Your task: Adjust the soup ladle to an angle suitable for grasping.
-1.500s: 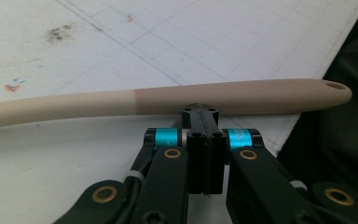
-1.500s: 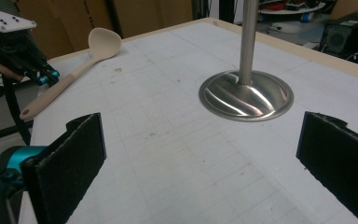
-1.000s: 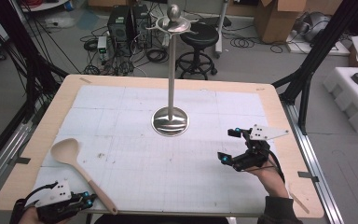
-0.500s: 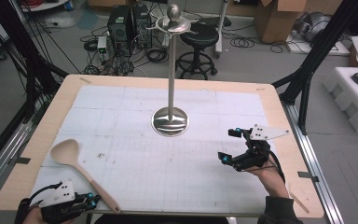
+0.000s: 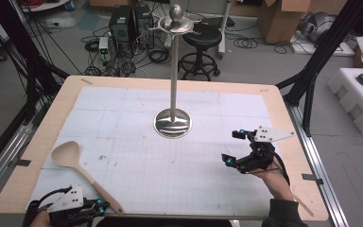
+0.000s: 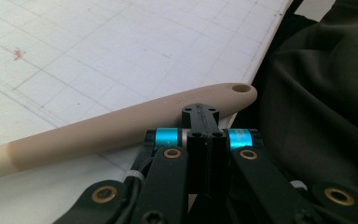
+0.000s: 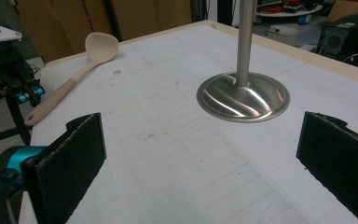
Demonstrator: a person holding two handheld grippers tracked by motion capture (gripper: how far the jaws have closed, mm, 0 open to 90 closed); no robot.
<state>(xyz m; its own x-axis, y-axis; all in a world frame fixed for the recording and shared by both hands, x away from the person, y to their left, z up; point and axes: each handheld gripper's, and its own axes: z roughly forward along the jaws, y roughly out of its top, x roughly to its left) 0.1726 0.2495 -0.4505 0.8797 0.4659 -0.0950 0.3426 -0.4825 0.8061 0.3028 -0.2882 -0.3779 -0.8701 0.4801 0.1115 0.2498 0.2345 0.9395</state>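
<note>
A beige wooden spoon lies at the table's front left, its bowl pointing away and its handle running toward the front edge. My left gripper is shut, and in the left gripper view its closed tips sit right at the spoon handle, near the end with the hole. I cannot tell whether they touch it. At the front right, my right gripper rests just above the mat with its jaws wide open and nothing between them. The right gripper faces the metal stand.
The metal stand has a round base at the mat's middle and a tall pole topped with hooks. A white gridded mat covers the wooden table. Dark clothing lies just past the front edge.
My left gripper has crept a little to the right along the front edge, toward the spoon handle's end. The spoon and the right gripper have stayed put.
</note>
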